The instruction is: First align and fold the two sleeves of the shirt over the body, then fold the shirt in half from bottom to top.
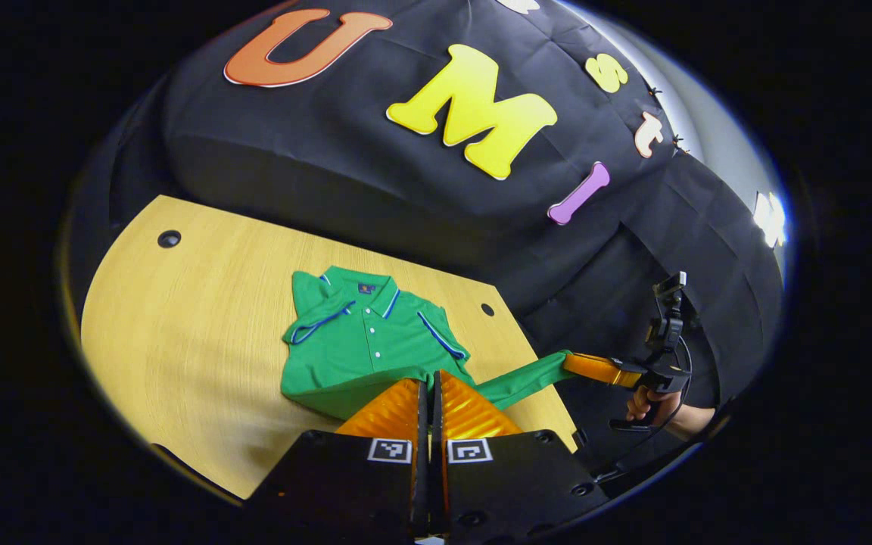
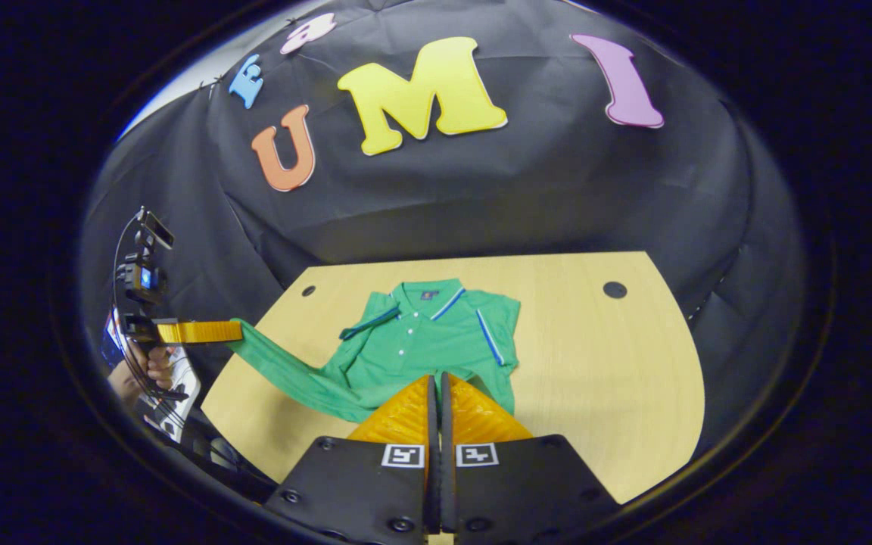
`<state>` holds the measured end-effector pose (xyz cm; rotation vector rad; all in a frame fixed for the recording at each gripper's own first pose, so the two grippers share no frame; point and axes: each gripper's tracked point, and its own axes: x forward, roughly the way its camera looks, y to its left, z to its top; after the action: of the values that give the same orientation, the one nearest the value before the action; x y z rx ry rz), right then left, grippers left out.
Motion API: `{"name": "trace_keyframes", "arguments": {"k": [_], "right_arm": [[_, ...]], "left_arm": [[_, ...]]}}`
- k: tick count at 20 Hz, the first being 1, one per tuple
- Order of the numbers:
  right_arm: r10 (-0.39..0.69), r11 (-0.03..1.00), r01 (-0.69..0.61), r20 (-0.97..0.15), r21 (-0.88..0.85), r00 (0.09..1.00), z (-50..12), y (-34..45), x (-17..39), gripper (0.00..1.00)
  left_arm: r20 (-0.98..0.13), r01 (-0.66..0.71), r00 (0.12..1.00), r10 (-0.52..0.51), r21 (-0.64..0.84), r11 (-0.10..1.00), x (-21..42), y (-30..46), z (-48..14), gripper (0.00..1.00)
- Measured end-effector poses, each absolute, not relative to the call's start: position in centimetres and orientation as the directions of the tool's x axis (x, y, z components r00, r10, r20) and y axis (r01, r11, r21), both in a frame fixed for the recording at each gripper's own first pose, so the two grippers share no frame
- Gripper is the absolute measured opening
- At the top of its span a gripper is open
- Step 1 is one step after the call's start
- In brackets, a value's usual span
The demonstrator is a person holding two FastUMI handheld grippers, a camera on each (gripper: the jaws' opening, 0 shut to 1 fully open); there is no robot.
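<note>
A green polo shirt (image 1: 360, 341) lies collar-away on the wooden table (image 1: 201, 325), both blue-trimmed sleeves folded in over the body. In the left gripper view my left gripper (image 1: 430, 382) is shut on the shirt's bottom hem. The right gripper (image 1: 568, 363) holds the other hem corner out past the table's right edge, so the hem is stretched between them. In the right gripper view the shirt (image 2: 421, 341) lies ahead, my right gripper (image 2: 436, 378) is shut on its hem, and the left gripper (image 2: 238, 331) pinches the far corner at the left, off the table.
The table has round cable holes (image 1: 169, 239) (image 1: 487, 309) near its back corners, also seen as holes (image 2: 615, 290) (image 2: 308, 291). A hand (image 1: 644, 405) grips the right gripper's handle. Black cloth walls the booth behind the table (image 2: 602, 356).
</note>
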<state>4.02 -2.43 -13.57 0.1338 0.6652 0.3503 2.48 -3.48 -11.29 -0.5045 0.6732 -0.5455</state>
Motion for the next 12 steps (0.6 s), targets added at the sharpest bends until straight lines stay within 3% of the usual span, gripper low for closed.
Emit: {"name": "trace_keyframes", "arguments": {"k": [5, 12], "right_arm": [[0.359, 0.933, -0.298, -0.546, 0.201, 0.757, -11.3, -1.4, 10.9, 0.01], [0.323, 0.946, -0.281, -0.533, 0.16, 0.782, -13.8, -1.0, 19.7, 0.01]], "left_arm": [[-0.426, 0.304, 0.691, -0.584, -0.562, 0.77, 9.2, -2.5, -10.1, 0.03], [-0.404, 0.268, 0.748, -0.527, -0.543, 0.796, 18.5, -0.4, -11.4, 0.03]]}}
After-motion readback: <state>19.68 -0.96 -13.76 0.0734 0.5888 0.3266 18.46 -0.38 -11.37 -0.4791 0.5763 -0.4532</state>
